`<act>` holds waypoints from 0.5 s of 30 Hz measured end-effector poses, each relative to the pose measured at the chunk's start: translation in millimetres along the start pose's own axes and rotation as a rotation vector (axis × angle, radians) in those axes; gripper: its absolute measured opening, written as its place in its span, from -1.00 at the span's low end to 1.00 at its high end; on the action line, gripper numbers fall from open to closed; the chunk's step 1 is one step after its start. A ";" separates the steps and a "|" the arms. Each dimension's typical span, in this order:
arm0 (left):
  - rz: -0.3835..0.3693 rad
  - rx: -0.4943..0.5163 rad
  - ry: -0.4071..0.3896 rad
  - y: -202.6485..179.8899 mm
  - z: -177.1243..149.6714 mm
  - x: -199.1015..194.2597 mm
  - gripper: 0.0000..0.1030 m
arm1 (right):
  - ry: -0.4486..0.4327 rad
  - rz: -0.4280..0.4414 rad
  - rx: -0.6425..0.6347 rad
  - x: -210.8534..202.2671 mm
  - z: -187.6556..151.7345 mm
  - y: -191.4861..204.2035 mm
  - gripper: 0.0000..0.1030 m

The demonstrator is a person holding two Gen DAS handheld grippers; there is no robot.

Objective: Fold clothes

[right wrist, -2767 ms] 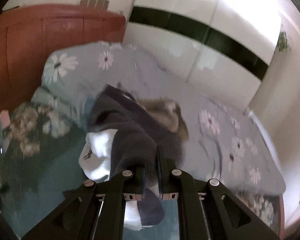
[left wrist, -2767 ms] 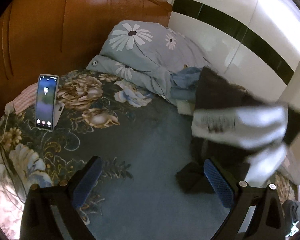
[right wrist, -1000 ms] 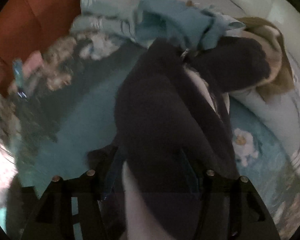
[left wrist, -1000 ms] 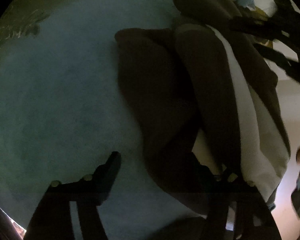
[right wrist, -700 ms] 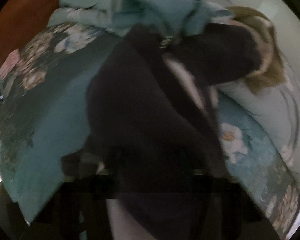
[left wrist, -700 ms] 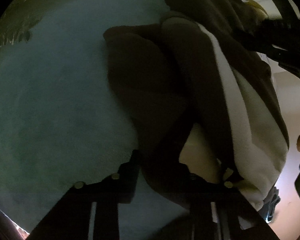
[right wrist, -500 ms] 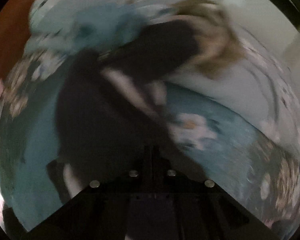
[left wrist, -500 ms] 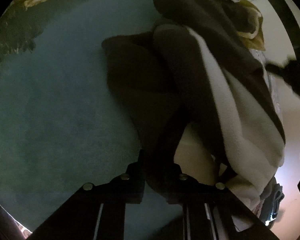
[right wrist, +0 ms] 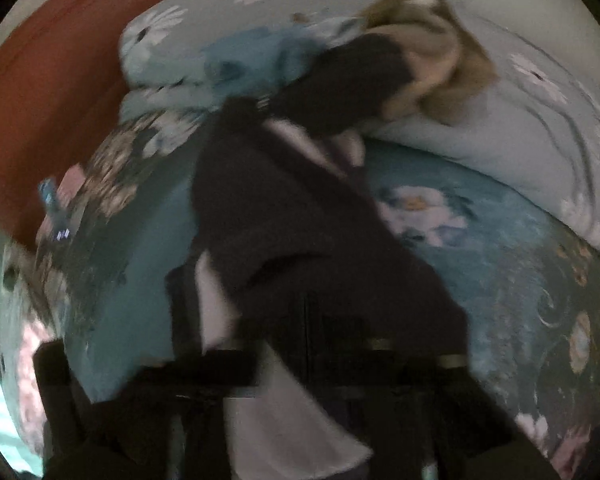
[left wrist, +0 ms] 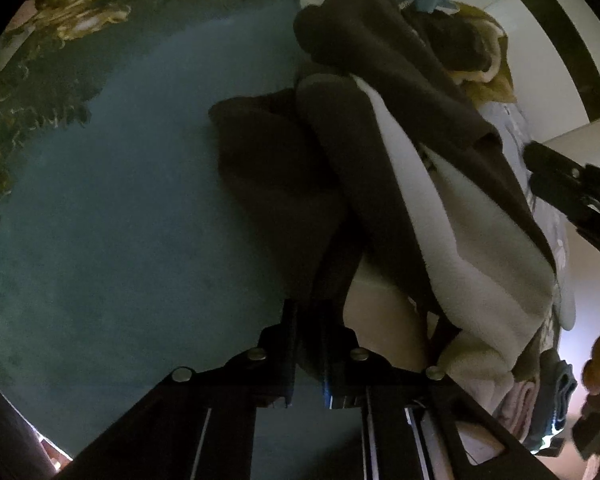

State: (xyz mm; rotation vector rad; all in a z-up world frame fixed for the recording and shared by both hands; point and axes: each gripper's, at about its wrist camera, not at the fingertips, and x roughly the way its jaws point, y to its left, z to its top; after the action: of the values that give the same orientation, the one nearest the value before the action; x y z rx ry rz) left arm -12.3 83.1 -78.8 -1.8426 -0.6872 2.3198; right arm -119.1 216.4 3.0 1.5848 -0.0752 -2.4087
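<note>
On the bed, the left claw, spread a second ago, now pinches the near hem of the dark fleece jacket, readying a lift for folding. The jacket stretches away from that claw toward the pillows, collar end farthest. The right claw, blurred over the jacket, is opening; whether cloth sits between its jaws cannot be told.

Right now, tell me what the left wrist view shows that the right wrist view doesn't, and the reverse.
Left wrist only: the left gripper shut on a dark edge of the dark garment, plus the right gripper at the frame's right edge.

Right wrist only: the wooden headboard and daisy-print pillow.

Both: the dark, white-lined garment on the teal floral bedspread.
</note>
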 end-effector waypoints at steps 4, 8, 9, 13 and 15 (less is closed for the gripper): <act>0.011 0.002 -0.003 1.8 -1.0 -6.3 -0.80 | 0.015 -0.005 -0.104 17.0 3.2 30.3 0.08; 0.014 0.001 -0.003 3.0 -1.4 -11.8 -0.81 | 0.057 -0.020 -0.177 44.6 9.4 47.8 0.15; 0.019 0.000 -0.006 3.8 -1.4 -13.9 -0.85 | 0.078 -0.024 -0.186 54.2 11.5 49.8 0.16; 0.042 -0.015 -0.029 13.4 3.0 -23.2 -0.95 | 0.130 -0.088 -0.192 82.7 17.8 48.3 0.16; 0.041 -0.047 -0.028 22.4 6.4 -25.9 -0.95 | 0.136 -0.111 -0.148 88.9 20.8 42.6 0.16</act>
State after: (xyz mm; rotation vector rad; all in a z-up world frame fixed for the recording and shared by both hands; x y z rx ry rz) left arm -7.1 52.3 -63.5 -1.8641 -0.7205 2.3798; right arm -163.3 151.8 -60.4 1.7190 0.2167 -2.3178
